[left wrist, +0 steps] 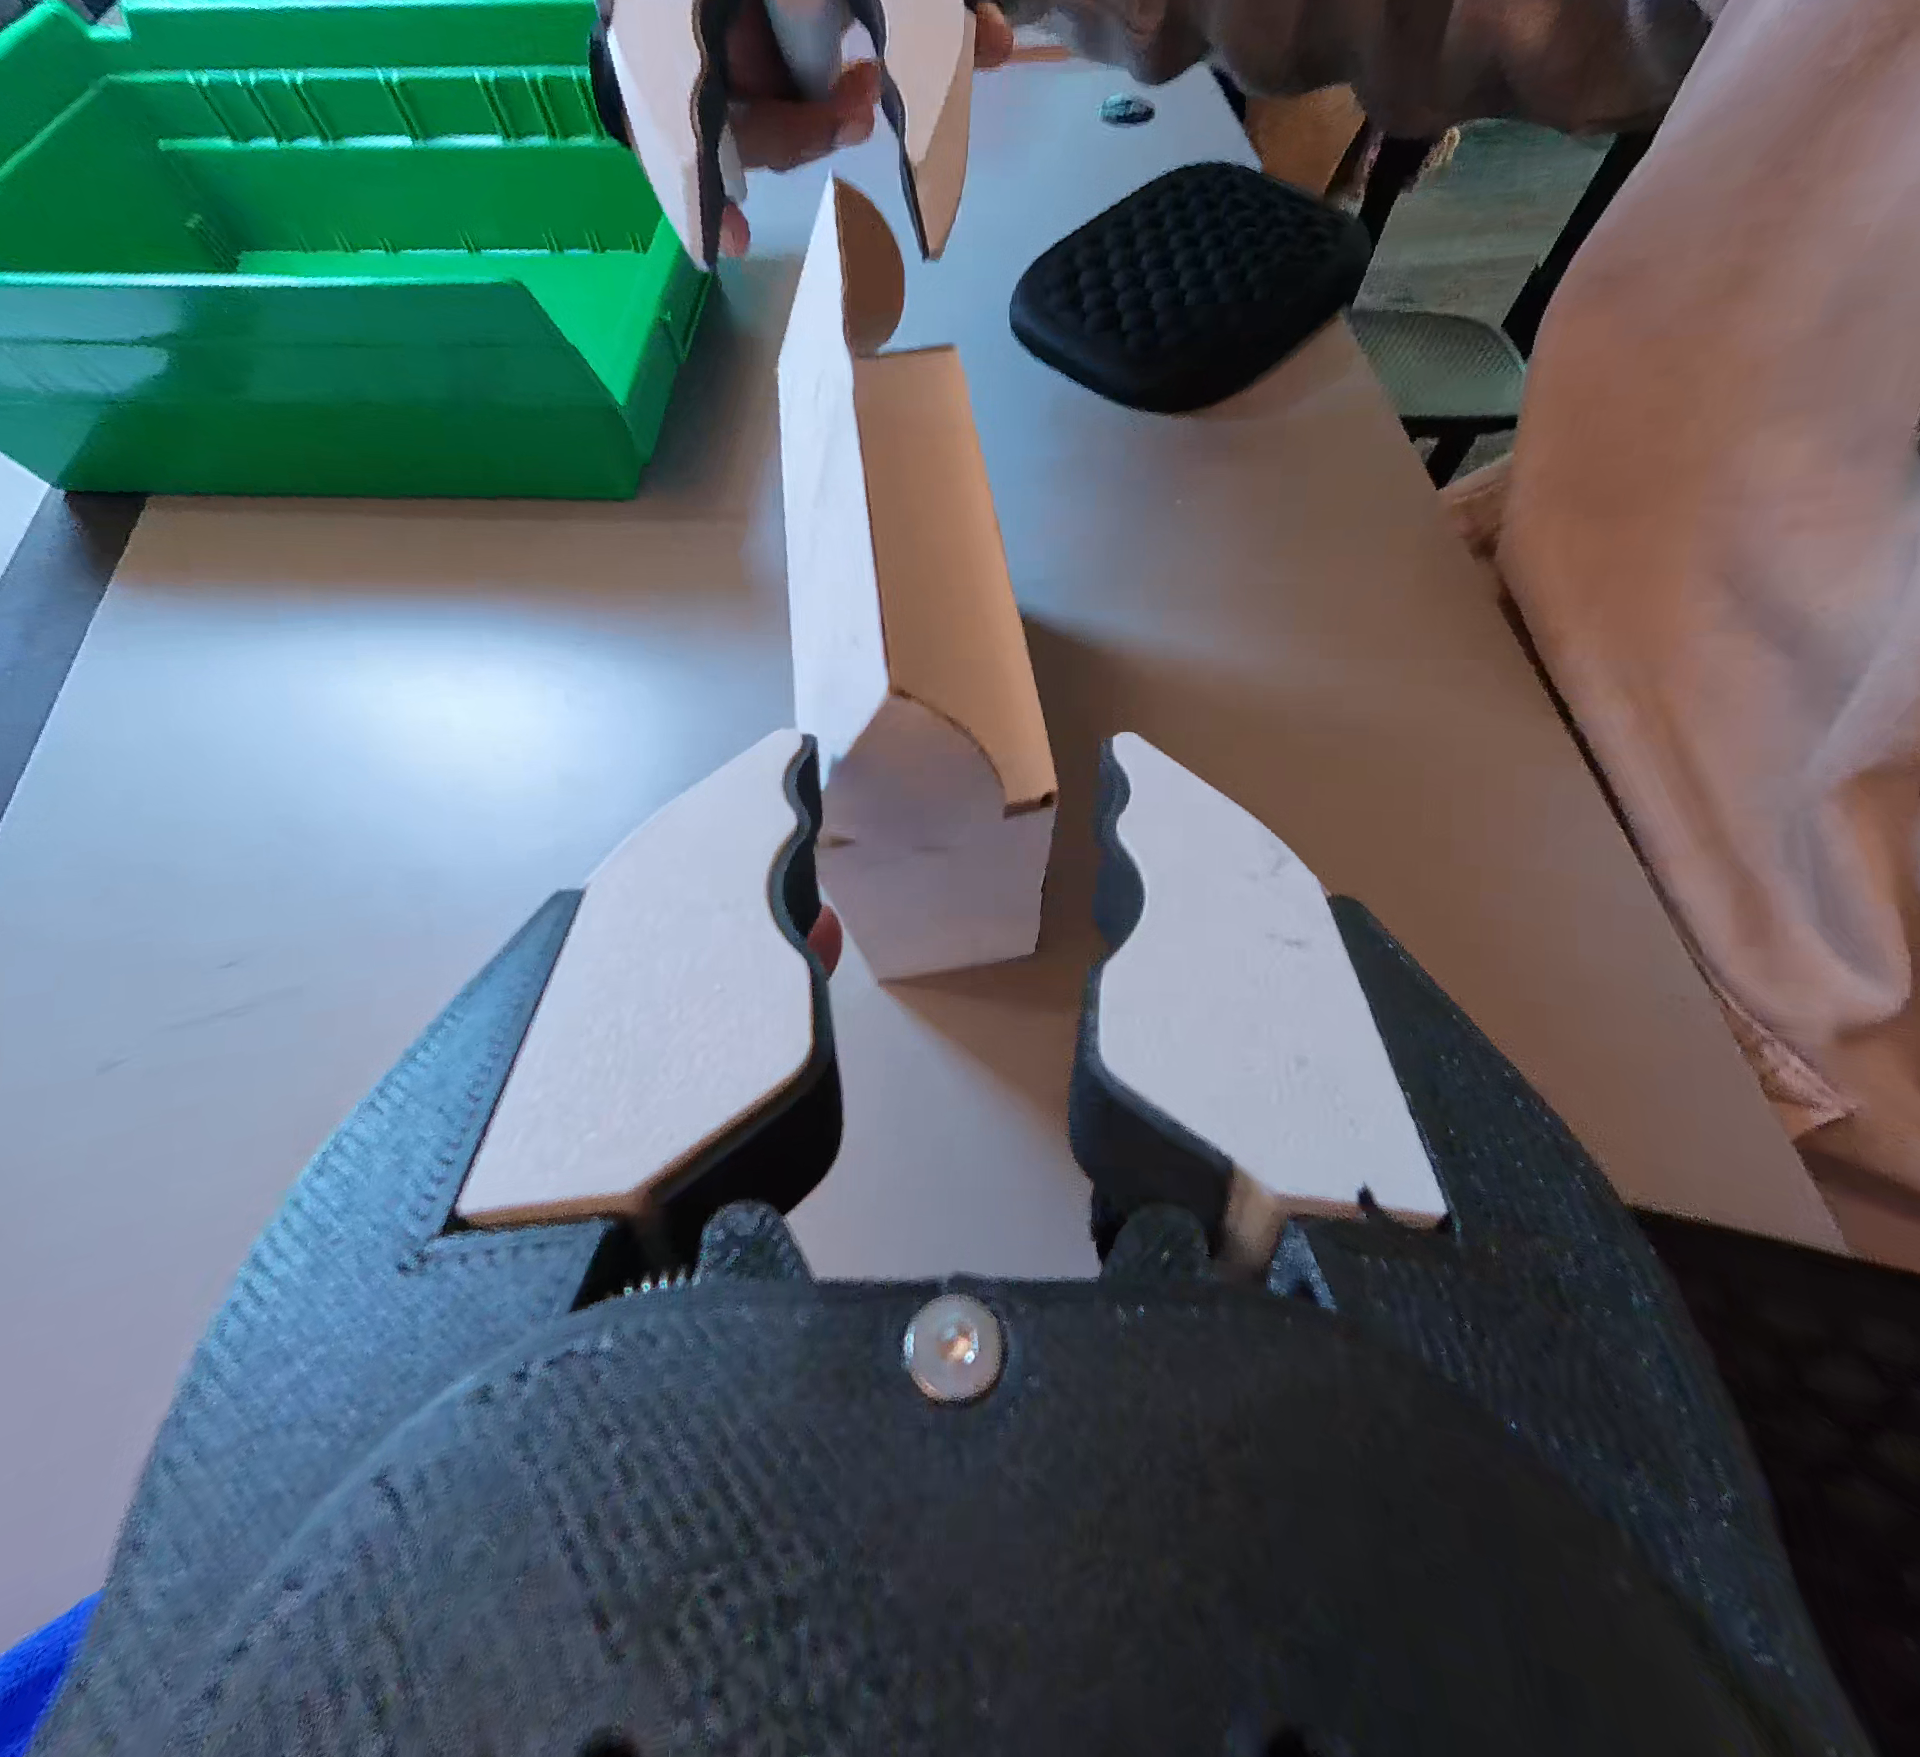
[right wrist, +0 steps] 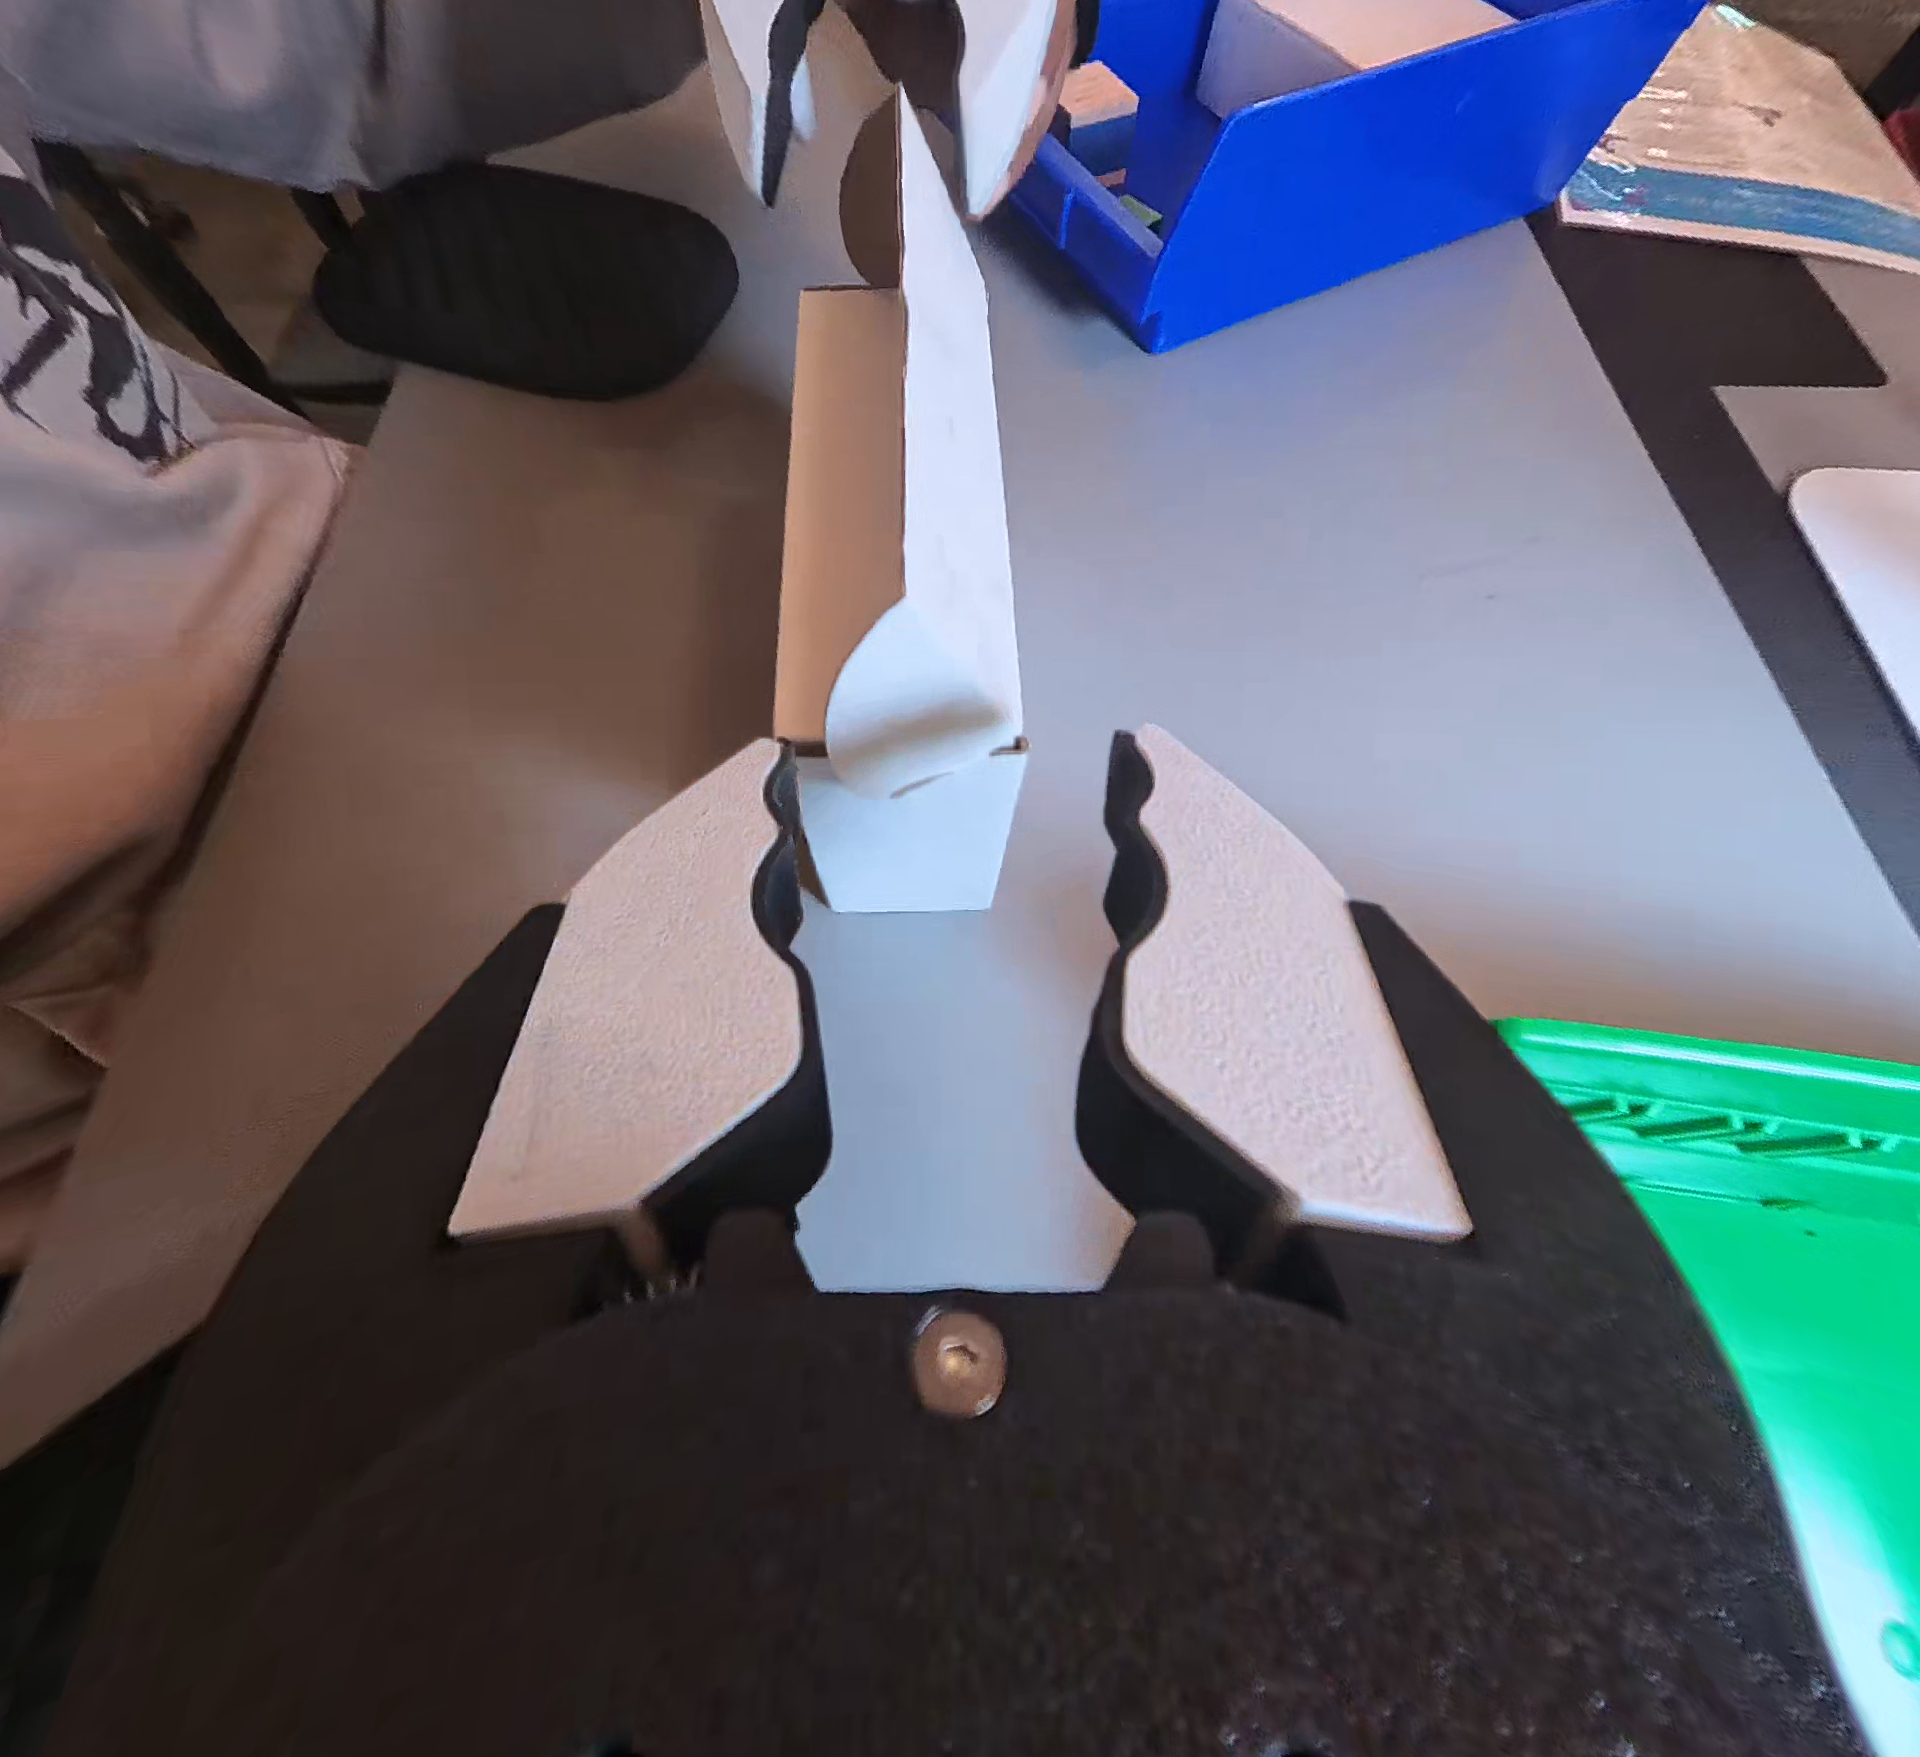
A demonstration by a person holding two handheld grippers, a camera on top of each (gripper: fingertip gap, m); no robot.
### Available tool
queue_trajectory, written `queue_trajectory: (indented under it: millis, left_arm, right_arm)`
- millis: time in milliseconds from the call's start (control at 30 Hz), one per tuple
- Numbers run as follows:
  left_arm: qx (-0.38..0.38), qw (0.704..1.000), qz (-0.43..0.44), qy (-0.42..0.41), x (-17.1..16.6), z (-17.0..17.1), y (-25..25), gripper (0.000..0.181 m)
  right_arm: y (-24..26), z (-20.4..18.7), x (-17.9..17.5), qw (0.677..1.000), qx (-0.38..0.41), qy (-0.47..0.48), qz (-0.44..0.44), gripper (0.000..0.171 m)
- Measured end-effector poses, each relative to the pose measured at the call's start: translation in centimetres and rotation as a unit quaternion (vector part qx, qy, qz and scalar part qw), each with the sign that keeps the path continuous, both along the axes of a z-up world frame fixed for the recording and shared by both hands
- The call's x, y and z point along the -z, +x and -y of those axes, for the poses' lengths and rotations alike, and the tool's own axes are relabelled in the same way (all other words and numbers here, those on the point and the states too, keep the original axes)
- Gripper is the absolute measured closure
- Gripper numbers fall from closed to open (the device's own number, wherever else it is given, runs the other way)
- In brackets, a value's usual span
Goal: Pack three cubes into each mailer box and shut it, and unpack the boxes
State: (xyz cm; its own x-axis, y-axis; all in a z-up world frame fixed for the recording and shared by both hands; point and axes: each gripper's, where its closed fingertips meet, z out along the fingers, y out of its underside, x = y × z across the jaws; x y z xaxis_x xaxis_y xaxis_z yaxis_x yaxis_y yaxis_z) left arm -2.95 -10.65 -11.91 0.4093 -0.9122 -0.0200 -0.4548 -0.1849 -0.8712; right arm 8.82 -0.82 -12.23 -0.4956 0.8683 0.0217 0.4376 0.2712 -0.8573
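A white mailer box with a brown inside lies lengthwise on the grey table, between the two grippers. Its lid is partly raised, with a rounded ear flap at each end, and what is inside is hidden. My left gripper is open, with one end of the box between its fingers. My right gripper is open around the other end. Each gripper also shows at the far end in the other's view: the right, the left. Neither is closed on the box.
A green bin stands by the right gripper's end and shows in the right wrist view. A blue bin at the left gripper's end holds a white box and small blocks. A black chair armrest and a person's clothing border the table edge. The left gripper's tips are roughly 15 cm from the right gripper's.
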Motion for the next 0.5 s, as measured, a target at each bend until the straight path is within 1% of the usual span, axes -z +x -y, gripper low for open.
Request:
queue_trajectory:
  millis: [133, 267, 333, 500]
  left_arm:
    - [0.004, 1.000, -0.003, -0.009, 0.6, -0.6, -0.5, 0.130]
    - [0.024, 1.000, -0.001, -0.004, 0.7, -0.7, 0.3, 0.138]
    - [0.023, 1.000, 0.000, 0.001, 0.6, -1.0, 0.3, 0.144]
    - [0.022, 1.000, 0.002, -0.003, 0.4, -1.3, 0.4, 0.145]
  right_arm:
    - [-0.6, 0.2, 0.1, 1.000, -0.016, -0.010, -0.008, 0.118]
    - [-1.0, 1.0, -0.2, 0.999, -0.033, -0.040, -0.013, 0.129]
    - [-1.0, 1.2, -0.2, 0.998, -0.038, -0.053, -0.009, 0.140]
    - [-1.3, 1.6, -0.4, 0.997, -0.028, -0.077, 0.005, 0.140]
